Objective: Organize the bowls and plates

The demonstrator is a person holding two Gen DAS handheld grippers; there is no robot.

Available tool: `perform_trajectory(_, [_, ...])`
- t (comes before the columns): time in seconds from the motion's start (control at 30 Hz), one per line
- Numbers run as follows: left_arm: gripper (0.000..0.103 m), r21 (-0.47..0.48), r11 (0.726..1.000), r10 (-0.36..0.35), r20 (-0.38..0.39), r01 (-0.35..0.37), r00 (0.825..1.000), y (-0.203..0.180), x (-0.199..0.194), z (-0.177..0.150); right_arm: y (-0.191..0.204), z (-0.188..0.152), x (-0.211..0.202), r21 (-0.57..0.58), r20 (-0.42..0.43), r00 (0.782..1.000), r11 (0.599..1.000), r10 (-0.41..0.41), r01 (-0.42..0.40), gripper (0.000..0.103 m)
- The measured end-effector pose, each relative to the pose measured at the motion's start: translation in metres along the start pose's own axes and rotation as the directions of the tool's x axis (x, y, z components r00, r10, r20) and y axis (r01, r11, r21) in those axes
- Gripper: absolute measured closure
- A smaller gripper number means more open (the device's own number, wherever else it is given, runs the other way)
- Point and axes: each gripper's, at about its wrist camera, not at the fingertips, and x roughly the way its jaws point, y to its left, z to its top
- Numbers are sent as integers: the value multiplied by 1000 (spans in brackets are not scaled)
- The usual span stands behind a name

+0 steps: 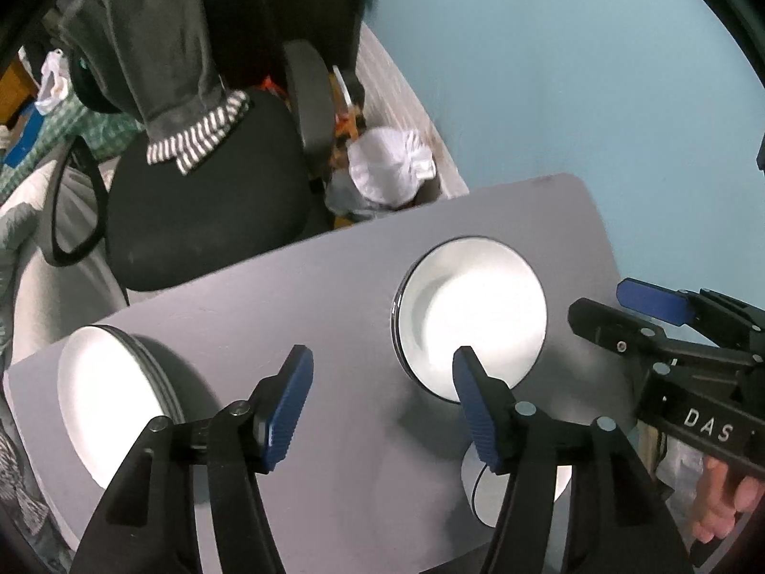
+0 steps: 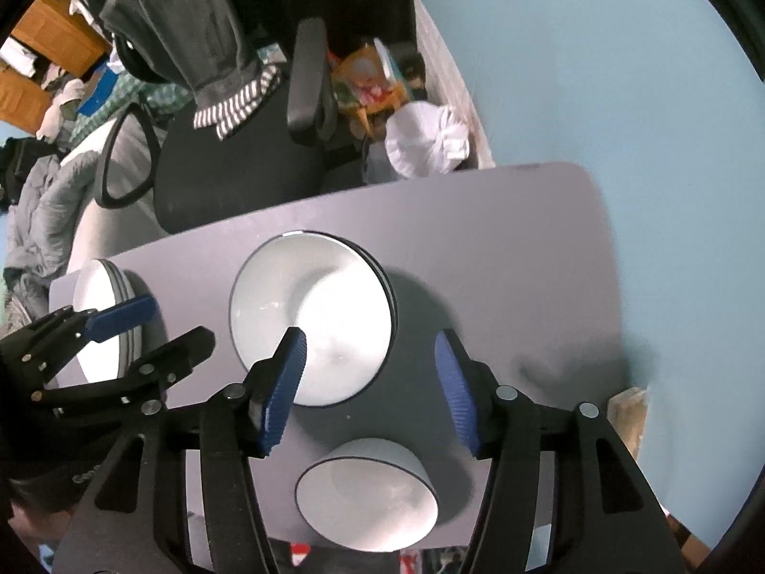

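Your two grippers hover over a grey table (image 2: pixel 502 248) set against a pale blue wall (image 2: pixel 597 71), with a black office chair (image 2: pixel 248 177) draped in a dark garment with a striped cuff (image 2: pixel 236 105) pushed up just beyond the table's far edge and a white bag (image 2: pixel 425 138) crumpled on the floor beside it. Your left gripper (image 1: pixel 382 411) stands wide open and holds nothing, its right fingertip overlapping the near rim of the bowls in its own view; your right gripper (image 2: pixel 370 392) is likewise spread wide and empty. Three groups of white crockery sit on the table: a stack of plates (image 1: pixel 110 397) at the left edge, several rims showing though the count cannot be told; a stack of bowls (image 2: pixel 315 315) in the middle, at least two by the doubled rims; and a single bowl (image 2: pixel 368 497) near the front edge, well apart from the plates.
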Motion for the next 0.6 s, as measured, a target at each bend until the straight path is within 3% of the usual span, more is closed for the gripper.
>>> perform_trajectory(0.4, [34,38,999,-12,168,5,986,-5,-70,-15,16,-11,-56,3,129,991,1000,-27,27,46])
perform_trajectory(0.47, [34,51,999,-7,190,-3,982,-7,-80,-18,18,-12,-66,9,154,988,1000,-29,28,38])
perform_trajectory(0.6, [30,74,997,-9,228,-8,974,-10,-97,-24,23,-17,-85,21,207,978,999,-31,27,38])
